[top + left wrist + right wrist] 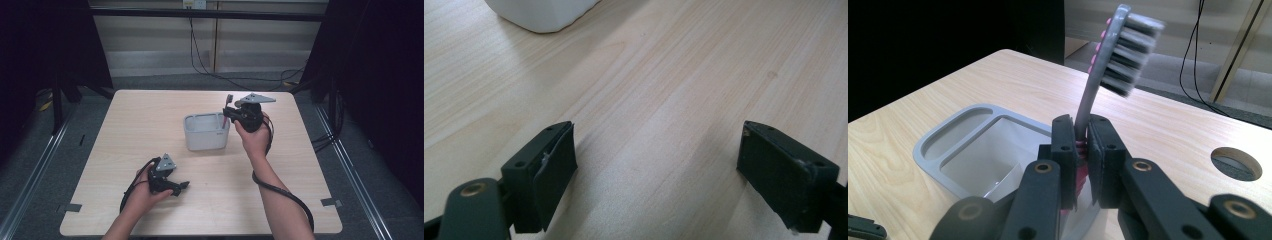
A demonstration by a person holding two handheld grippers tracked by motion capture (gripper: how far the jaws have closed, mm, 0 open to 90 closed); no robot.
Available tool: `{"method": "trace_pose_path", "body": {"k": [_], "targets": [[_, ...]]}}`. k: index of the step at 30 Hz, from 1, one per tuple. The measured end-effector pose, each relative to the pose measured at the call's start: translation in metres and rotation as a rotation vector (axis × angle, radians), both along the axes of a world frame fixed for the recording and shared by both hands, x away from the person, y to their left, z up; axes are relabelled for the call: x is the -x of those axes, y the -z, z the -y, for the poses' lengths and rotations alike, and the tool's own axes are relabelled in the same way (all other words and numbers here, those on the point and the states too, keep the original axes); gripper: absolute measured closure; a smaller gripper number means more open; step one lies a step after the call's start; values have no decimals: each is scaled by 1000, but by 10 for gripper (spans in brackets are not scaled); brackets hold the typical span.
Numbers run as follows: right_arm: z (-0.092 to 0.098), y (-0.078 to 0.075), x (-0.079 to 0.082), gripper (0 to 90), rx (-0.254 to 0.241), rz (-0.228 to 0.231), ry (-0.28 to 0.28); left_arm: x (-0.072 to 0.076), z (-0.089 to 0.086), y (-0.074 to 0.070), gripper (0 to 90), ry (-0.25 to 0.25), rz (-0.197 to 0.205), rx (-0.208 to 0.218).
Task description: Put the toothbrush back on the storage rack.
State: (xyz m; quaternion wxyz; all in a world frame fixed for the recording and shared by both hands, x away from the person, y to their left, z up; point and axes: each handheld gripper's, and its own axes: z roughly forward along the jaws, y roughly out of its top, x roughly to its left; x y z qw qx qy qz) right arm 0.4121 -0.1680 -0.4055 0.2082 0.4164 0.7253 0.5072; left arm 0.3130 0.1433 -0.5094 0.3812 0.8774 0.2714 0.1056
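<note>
A grey and pink toothbrush (1108, 55) stands nearly upright, bristle head up, pinched at its neck by my right gripper (1082, 145). In the high view the toothbrush (227, 107) hangs over the right edge of a grey rectangular container (206, 132), its handle reaching down inside, with my right gripper (231, 115) shut on it. The grey container (968, 145) has a narrow compartment at one end and a larger one under the brush. My left gripper (181, 186) rests low near the table's front left, open, with bare wood between its jaws (656, 170).
A corner of the container (541, 12) shows at the top of the left gripper view. A round hole (1236, 162) is cut in the table near its far edge. Cables (235, 75) lie on the floor behind the table.
</note>
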Motion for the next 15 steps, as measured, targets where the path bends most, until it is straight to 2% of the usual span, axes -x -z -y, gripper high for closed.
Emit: {"method": "trace_pose_path", "body": {"k": [15], "targets": [[-4,4,0,820,26,-10,-15,0,0,0,154,0,1,0]]}}
